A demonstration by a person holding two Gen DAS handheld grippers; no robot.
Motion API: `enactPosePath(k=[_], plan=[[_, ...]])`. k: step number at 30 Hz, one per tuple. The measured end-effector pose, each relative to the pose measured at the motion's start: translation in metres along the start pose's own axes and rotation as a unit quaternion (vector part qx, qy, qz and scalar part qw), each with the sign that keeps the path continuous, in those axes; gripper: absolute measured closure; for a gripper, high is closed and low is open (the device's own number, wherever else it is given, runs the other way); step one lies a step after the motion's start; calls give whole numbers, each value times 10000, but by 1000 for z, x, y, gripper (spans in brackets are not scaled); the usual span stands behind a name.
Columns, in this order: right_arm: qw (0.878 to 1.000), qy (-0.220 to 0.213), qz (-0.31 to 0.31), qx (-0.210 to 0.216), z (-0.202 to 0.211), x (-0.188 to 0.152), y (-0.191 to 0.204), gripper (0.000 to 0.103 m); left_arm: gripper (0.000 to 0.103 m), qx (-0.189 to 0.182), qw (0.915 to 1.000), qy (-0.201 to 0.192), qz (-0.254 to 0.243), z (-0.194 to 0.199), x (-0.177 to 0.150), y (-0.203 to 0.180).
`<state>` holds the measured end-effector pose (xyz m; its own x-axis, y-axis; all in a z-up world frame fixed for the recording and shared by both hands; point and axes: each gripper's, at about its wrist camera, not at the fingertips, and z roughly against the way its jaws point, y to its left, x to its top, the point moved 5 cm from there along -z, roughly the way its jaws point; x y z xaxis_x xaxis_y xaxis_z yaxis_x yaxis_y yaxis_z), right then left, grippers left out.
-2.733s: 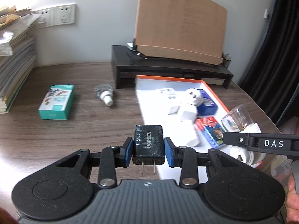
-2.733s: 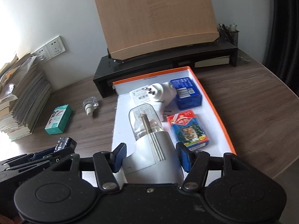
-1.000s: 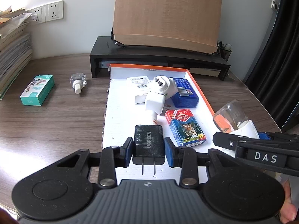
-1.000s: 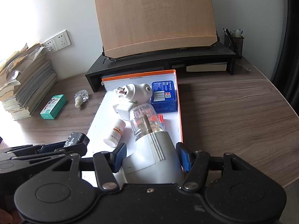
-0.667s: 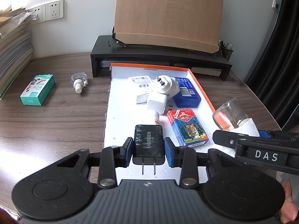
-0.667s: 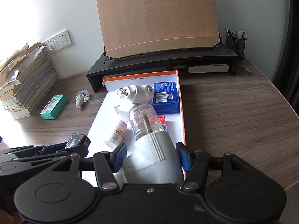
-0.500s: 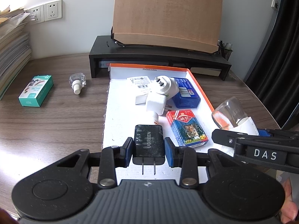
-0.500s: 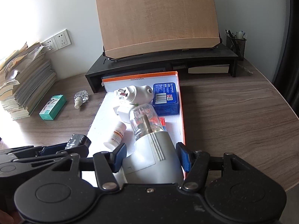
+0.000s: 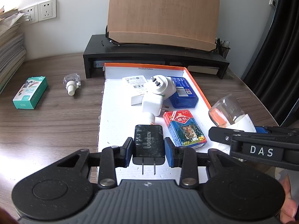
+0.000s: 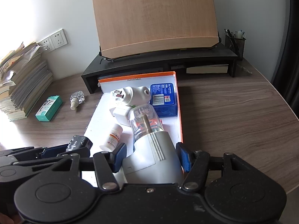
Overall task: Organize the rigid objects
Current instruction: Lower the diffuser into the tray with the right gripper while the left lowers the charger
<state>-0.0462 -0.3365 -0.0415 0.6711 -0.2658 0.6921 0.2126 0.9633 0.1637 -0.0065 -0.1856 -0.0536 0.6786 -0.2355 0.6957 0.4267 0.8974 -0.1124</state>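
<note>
Left gripper (image 9: 148,150) is clamping a black charger (image 9: 148,141), prongs pointing back at six o'clock, while the orange-rimmed box (image 9: 196,85) is lying dead ahead at twelve; right gripper (image 10: 151,156) (nearer its right rim) is gripping a white plug-in vaporizer (image 10: 149,145).

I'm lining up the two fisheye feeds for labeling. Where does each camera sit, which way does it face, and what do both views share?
Left wrist: sits on the left gripper, facing across the white box to the wall; shows its jaws shut on the black charger, the right gripper entering from the right.
Right wrist: sits on the right gripper, facing over the box's right side; jaws shut on the white plug-in vaporizer, left gripper at lower left.
Shared: box, blue tin, teal carton, monitor stand.
</note>
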Motion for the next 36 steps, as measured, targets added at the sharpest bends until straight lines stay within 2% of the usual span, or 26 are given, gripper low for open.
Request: enactPosePath(k=[19, 21, 28, 30, 31, 32, 36], plan=[[9998, 173, 66, 0, -10, -9, 6, 32, 67, 48, 9999, 126, 36, -5, -6, 8], [9998, 194, 70, -6, -11, -11, 6, 32, 70, 38, 9999, 114, 22, -4, -5, 8], [9996, 257, 67, -40, -13, -16, 4, 32, 70, -5, 9999, 137, 25, -5, -7, 8], [9996, 265, 78, -60, -15, -16, 4, 36, 70, 9, 9999, 134, 17, -4, -7, 8], [9996, 260, 77, -62, -15, -16, 3, 48, 70, 9, 9999, 129, 20, -4, -7, 8], [9996, 282, 73, -44, -17, -16, 3, 53, 70, 11, 9999, 128, 20, -3, -7, 8], [9995, 304, 71, 4, -19, -15, 5, 52, 70, 33, 9999, 125, 36, -2, -7, 11]])
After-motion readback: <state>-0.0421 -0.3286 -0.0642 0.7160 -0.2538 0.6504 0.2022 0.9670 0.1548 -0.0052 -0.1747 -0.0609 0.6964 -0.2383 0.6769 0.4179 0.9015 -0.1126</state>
